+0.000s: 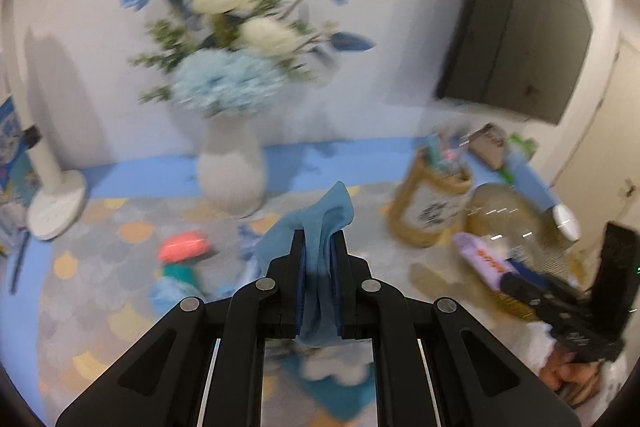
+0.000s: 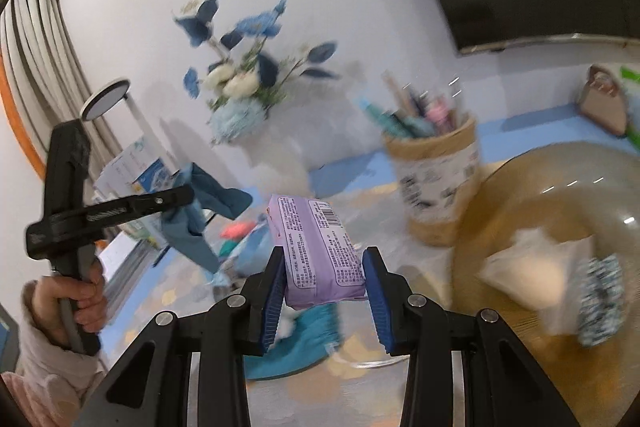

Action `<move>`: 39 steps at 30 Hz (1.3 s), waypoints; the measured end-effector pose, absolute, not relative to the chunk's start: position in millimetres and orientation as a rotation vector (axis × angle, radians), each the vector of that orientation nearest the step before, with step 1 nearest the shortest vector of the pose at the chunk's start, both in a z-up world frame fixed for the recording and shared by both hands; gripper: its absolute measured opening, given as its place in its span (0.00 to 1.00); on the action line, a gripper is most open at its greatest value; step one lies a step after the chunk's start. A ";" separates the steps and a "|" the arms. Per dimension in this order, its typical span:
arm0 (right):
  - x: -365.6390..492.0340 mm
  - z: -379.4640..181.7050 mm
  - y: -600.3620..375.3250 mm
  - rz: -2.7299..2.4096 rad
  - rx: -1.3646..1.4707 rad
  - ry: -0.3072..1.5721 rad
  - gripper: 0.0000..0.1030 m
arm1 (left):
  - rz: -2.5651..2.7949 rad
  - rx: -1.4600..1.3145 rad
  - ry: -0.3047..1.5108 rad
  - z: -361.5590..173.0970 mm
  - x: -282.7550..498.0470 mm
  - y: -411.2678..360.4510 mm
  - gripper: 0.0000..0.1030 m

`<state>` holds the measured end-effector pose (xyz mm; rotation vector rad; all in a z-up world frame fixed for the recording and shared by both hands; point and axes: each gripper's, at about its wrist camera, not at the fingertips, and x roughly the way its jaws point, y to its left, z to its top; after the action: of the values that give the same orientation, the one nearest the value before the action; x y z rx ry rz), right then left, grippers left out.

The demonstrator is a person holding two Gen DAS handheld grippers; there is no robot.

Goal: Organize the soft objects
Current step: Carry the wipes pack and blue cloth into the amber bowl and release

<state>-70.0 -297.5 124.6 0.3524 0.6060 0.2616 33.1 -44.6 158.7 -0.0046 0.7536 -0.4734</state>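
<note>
Blue cloth (image 1: 320, 227) pinched in the closed left gripper (image 1: 319, 247); purple packet (image 2: 320, 247) clamped between the right gripper (image 2: 325, 267) pads.

A purple packet (image 2: 320, 251) is clamped between the pads of the right tool (image 2: 325, 283), while a blue cloth (image 2: 200, 223) is gripped by the left tool (image 2: 176, 203) beside it.

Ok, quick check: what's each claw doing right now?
Left claw: closed on a blue cloth, lifted off the table.
Right claw: closed on a purple soft pack, also held up.
</note>
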 end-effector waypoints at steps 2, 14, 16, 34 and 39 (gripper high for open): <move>-75.9 127.9 -314.3 0.232 0.370 0.590 0.36 | -0.515 -0.021 0.732 167.3 28.7 -57.4 0.08; -115.2 140.0 -410.8 0.011 0.429 0.527 0.36 | -0.726 0.079 0.704 178.9 14.2 -176.8 0.08; -121.4 139.6 -422.6 -0.026 0.431 0.526 0.37 | -0.763 0.088 0.714 174.5 11.4 -197.1 0.08; -144.4 138.0 -460.8 -0.208 0.461 0.513 0.85 | -0.853 0.339 0.851 119.1 -14.8 -285.2 0.99; -136.0 140.1 -447.5 -0.172 0.467 0.521 0.85 | -0.823 0.302 0.869 116.8 -5.2 -264.4 0.99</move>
<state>-136.0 -447.5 140.1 0.4671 0.5213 -0.1719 -5.2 -264.4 116.8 0.3019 0.8695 -0.8227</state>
